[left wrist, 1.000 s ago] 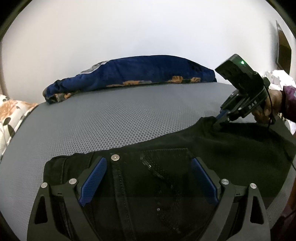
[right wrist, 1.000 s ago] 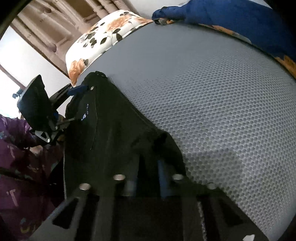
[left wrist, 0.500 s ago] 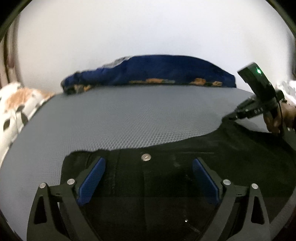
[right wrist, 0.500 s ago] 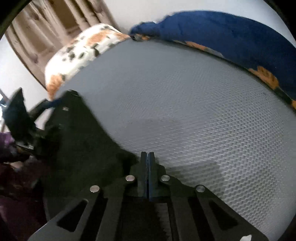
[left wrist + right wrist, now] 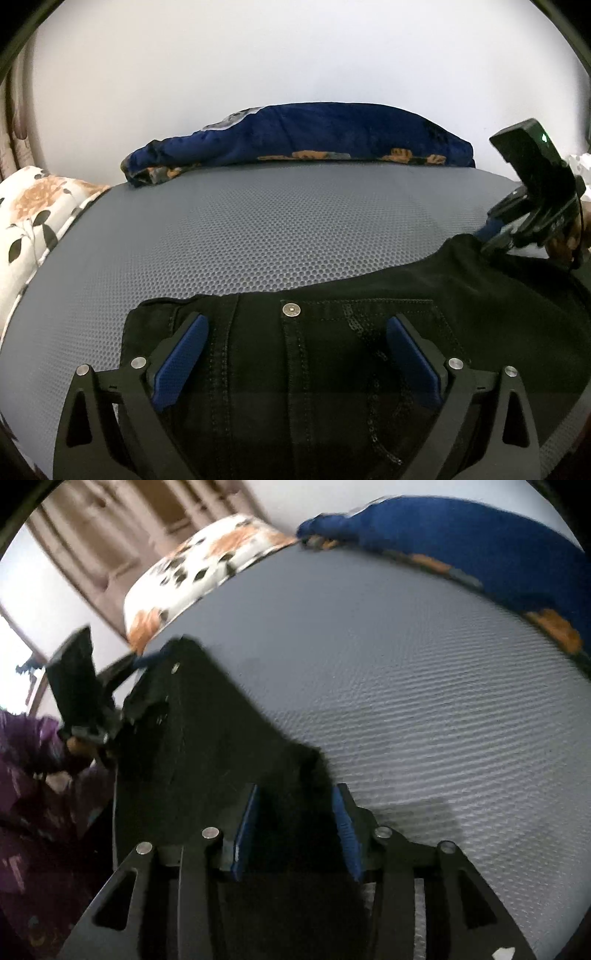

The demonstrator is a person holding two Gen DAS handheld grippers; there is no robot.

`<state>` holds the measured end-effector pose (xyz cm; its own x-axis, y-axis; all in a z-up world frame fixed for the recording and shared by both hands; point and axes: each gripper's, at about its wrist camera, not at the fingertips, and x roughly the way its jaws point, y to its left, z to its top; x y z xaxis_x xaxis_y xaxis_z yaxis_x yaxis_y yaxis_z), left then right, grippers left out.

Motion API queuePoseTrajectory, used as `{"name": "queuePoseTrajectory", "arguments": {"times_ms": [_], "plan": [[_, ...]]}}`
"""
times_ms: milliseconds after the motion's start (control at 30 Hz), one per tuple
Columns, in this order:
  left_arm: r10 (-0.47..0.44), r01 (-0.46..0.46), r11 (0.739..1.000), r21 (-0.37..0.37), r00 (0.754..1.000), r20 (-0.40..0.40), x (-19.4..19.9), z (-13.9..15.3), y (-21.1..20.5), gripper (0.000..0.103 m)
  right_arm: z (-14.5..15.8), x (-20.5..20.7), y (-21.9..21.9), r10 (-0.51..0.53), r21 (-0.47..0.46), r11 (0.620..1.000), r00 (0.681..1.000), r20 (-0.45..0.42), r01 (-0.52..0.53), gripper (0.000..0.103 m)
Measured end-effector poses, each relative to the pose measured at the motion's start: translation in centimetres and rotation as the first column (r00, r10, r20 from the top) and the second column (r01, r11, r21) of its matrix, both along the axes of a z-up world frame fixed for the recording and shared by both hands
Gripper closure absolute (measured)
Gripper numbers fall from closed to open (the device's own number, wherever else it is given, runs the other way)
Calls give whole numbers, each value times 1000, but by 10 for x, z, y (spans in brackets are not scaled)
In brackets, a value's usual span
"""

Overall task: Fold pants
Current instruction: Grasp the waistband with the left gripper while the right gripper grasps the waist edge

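Note:
Black pants (image 5: 369,369) lie flat on a grey mesh mattress (image 5: 277,221). My left gripper (image 5: 297,319) hangs open just above the waistband, its blue pads wide apart on either side of the metal button (image 5: 291,309). In the right wrist view the left gripper (image 5: 147,661) shows at the pants' (image 5: 207,746) far end. My right gripper (image 5: 297,788) sits at the other end; its jaws are opening, with a peak of black cloth between the blue pads, which do not press on it. In the left wrist view the right gripper (image 5: 487,236) touches the pants' edge.
A dark blue floral blanket (image 5: 314,136) lies bunched along the mattress's far edge by the white wall. A white floral pillow (image 5: 33,210) sits at the left end. A purple sleeve (image 5: 22,775) and a padded brown headboard (image 5: 110,554) show on the left.
The right gripper's jaws, shut half a second ago, now stand apart with black cloth between them. The left gripper stays open over the waistband; its view shifted slightly.

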<state>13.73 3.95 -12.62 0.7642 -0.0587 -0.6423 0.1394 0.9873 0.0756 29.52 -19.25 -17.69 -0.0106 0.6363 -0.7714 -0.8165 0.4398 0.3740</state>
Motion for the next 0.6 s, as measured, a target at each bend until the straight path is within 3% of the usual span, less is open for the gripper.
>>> {"name": "queuePoseTrajectory", "arguments": {"times_ms": [67,133,200,400,600], "plan": [[-1,1,1000,2,1000,-3,1,-1,-1,6,-8,-2,10,26,-51,998,1000,17,-25,85],[-1,1,1000,4,1000,-6,-1,0,-2,6,-8,-1,8,23,-41,999,1000,7,-23,86],[-2,2,1000,6,1000,-7,-1,1,-2,6,-4,-3,9,21,-48,999,999,35,-19,95],[20,-20,1000,6,1000,-1,0,6,1,6,3,-16,24,2,-138,990,990,142,17,100],[104,-104,995,-5,994,21,0,12,12,6,6,-14,9,-85,-94,990,980,177,103,100]]}}
